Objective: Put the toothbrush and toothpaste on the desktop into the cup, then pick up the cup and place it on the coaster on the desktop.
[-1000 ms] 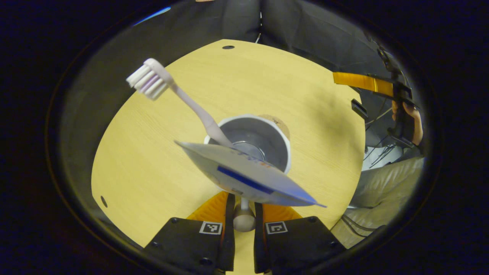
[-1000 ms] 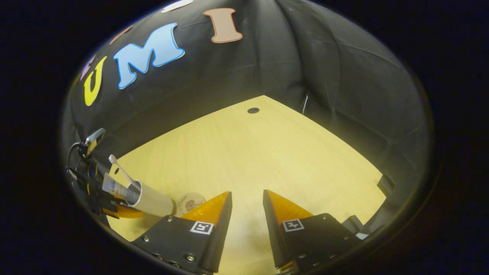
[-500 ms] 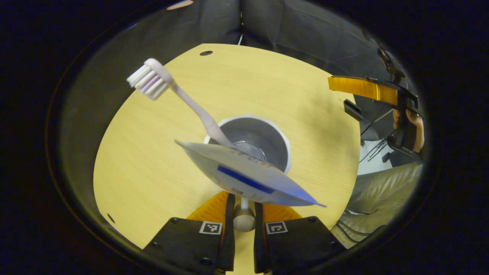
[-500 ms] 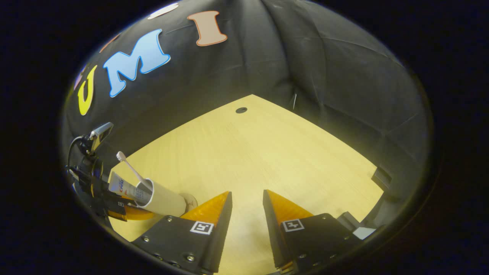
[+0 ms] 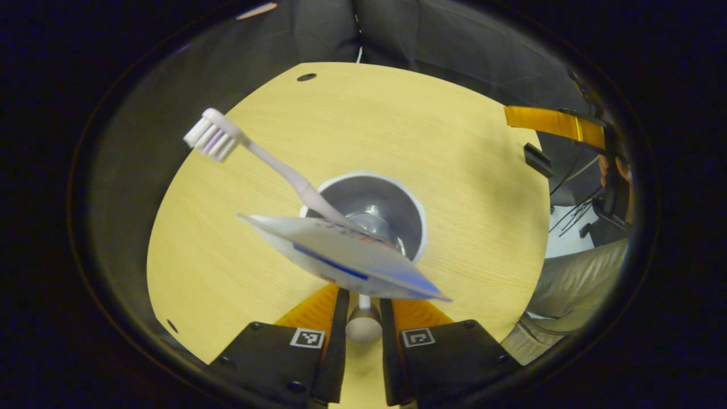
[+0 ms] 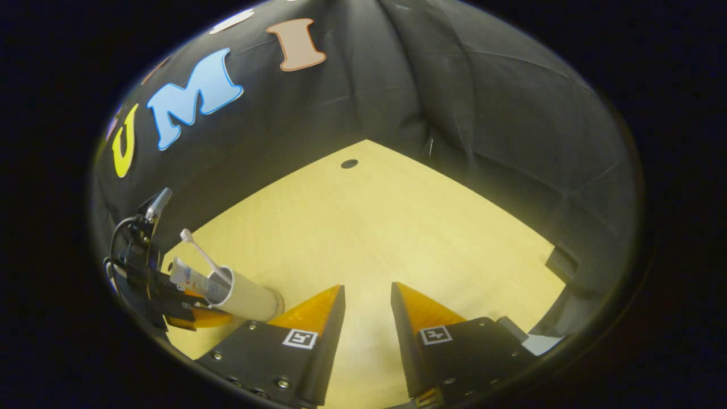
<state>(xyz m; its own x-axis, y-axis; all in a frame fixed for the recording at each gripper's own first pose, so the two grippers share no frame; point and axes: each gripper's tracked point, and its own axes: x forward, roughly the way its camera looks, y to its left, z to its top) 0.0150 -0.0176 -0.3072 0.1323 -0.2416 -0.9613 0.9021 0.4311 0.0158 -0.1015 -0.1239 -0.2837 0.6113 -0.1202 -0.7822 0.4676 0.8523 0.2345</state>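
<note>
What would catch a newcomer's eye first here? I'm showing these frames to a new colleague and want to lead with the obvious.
The cup at the middle of the left gripper view, seen from above, with the toothbrush sticking out toward the upper left and the toothpaste lying across its near rim. The left gripper is shut on the cup's rim. In the right gripper view, the right gripper hangs open over the bare desktop.

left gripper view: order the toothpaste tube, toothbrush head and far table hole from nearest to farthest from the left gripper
1. toothpaste tube, just above the left gripper
2. toothbrush head, up left
3. table hole, far edge
</note>
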